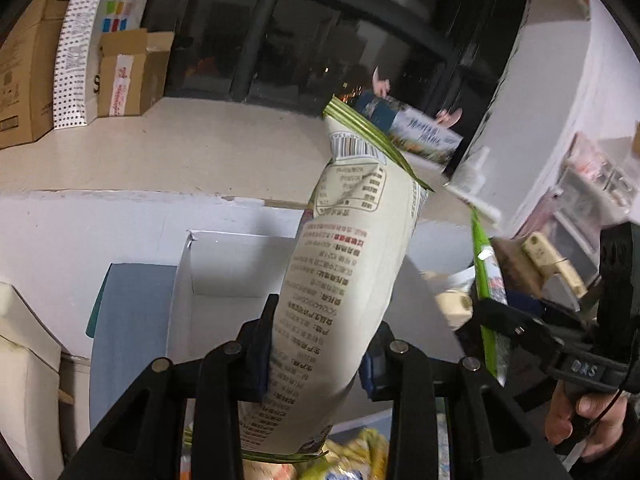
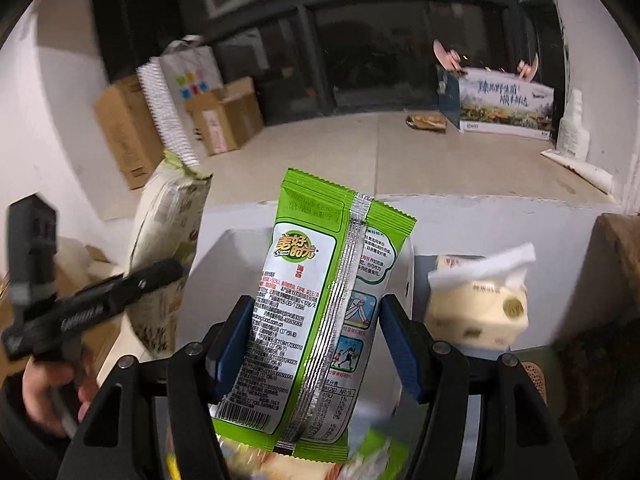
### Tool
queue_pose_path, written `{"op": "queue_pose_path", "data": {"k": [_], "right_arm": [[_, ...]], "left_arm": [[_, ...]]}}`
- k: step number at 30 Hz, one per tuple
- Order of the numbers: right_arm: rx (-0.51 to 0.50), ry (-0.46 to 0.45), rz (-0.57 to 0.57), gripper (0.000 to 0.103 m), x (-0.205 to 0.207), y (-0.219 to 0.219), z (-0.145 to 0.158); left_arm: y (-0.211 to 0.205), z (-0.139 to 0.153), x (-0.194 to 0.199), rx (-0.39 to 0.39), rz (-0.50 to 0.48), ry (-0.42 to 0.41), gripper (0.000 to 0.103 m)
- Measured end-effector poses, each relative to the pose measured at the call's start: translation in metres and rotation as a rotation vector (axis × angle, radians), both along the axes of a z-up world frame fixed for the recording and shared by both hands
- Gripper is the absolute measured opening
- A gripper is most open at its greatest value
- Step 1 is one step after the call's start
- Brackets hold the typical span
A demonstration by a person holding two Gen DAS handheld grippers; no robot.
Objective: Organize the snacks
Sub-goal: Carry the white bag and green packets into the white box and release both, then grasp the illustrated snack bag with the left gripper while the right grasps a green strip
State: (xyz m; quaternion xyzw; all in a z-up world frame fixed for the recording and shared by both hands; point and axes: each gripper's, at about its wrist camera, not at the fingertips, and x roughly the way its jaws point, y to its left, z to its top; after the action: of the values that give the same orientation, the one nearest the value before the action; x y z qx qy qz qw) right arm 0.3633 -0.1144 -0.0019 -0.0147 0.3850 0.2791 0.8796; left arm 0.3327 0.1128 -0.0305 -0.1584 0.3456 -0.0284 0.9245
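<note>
We see the left gripper (image 1: 316,354) clamped on a tall cream snack bag (image 1: 340,280), its jaws pressed against the bag's two sides near the lower end. The bag stands up out of the jaws, printed back towards us, with a green-striped seal at its top leaning to the right. In the right wrist view the same cream bag (image 2: 168,248) shows at the left, held out in front of a person's hand (image 2: 48,396).

The right gripper (image 2: 316,348) holds a green seaweed snack pack (image 2: 316,316) upright between its blue pads; the jaws grip the pack at both edges, and its silver back seam runs down the middle. In the left wrist view this green pack (image 1: 488,280) appears edge-on at the right, blurred.

Behind both packs stands a white open box (image 1: 224,272) in the middle distance. Just right of the green pack sits a pale yellow tissue pack (image 2: 480,312) with a white sheet sticking out. Far left, cardboard boxes (image 2: 132,132) lean by the wall; far right lies a printed carton (image 2: 504,104) on the floor. More snack wrappers (image 2: 280,464) lie blurred below the jaws.
</note>
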Motion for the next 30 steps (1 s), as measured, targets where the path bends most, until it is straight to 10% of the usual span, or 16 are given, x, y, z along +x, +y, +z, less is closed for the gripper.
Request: {"op": "queue_pose_path", "data": {"k": [6, 9, 10, 20, 27, 30], "right_arm": [[-0.103, 0.021, 0.003, 0.075, 0.046, 0.024, -0.025], [-0.056, 0.062, 0.006, 0.1, 0.058, 0.023, -0.032], [-0.048, 0.056, 0.0, 0.103, 0.059, 0.022, -0.033], [0.089, 0.049, 0.008, 0.103, 0.041, 0.002, -0.029], [0.209, -0.09, 0.036, 0.103, -0.035, -0.034, 0.003], [0.207, -0.132, 0.04, 0.103, -0.076, -0.053, 0.004]], "left_arm": [[0.01, -0.025, 0.024, 0.013, 0.021, 0.085, 0.04], [0.017, -0.033, 0.028, 0.025, 0.038, 0.123, 0.098], [0.019, -0.034, 0.027, 0.017, 0.032, 0.109, 0.103], [0.028, -0.008, -0.02, 0.009, 0.055, -0.009, 0.103], [0.0, 0.015, -0.116, 0.042, -0.012, -0.249, 0.103], [-0.012, 0.017, -0.154, 0.044, -0.038, -0.229, 0.103]]}}
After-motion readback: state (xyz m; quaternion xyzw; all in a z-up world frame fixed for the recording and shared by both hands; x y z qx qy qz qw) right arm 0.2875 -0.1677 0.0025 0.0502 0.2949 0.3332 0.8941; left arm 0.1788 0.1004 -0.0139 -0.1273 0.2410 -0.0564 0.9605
